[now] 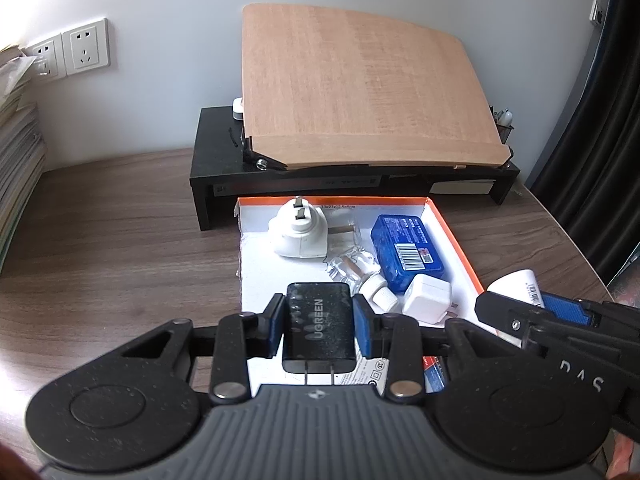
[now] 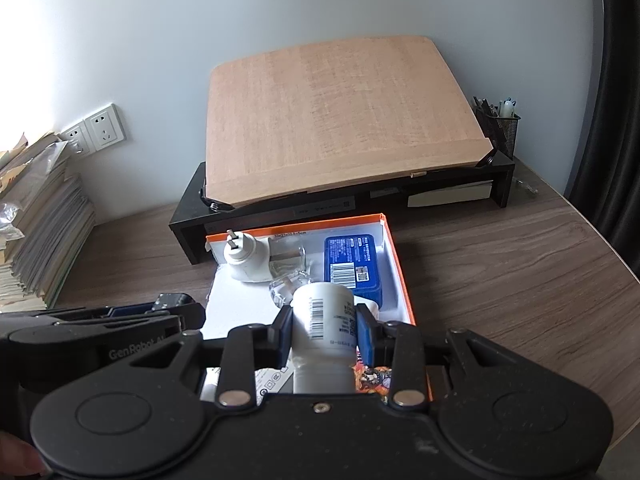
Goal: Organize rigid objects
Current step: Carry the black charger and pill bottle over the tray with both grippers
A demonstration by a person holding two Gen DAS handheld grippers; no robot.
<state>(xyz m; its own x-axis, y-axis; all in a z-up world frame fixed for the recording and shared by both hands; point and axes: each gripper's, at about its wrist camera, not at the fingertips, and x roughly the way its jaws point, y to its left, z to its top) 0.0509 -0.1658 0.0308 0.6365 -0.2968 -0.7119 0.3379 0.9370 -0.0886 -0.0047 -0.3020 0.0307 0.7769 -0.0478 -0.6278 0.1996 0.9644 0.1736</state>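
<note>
Left gripper (image 1: 319, 330) pinched a black UGREEN charger (image 1: 319, 332) between its blue pads, prongs turned back toward the camera, white lettering running along the dusty matte face. The charger hung over the near end of the shallow box (image 1: 452, 232), an orange-rimmed tray with a white floor, resting on the wood-grain desk (image 1: 120, 232).

Right gripper (image 2: 323, 334) clamped a white bottle (image 2: 323, 320) across its body; the bottle lay along the fingers, its flat end pointing away, a barcode label down one side. It too was held above the near part of the box (image 2: 394, 264).

Contents of the box: a white plug adapter (image 1: 298, 232) with two flat pins, at the far left; clear plastic pieces (image 1: 352, 266) just beside it; a blue rectangular case (image 1: 404, 246) bearing a barcode sticker, along the right wall; a small white cube charger (image 1: 427, 298) and a white ribbed cap (image 1: 380, 294) nearer the grippers.

Behind the box stood a black monitor riser (image 1: 216, 140) carrying a tilted wooden board (image 1: 360, 92). Wall sockets (image 1: 86, 48) and stacked papers (image 1: 18, 160) lay to the left; a mesh pen holder (image 2: 500, 126) stood at the right.
</note>
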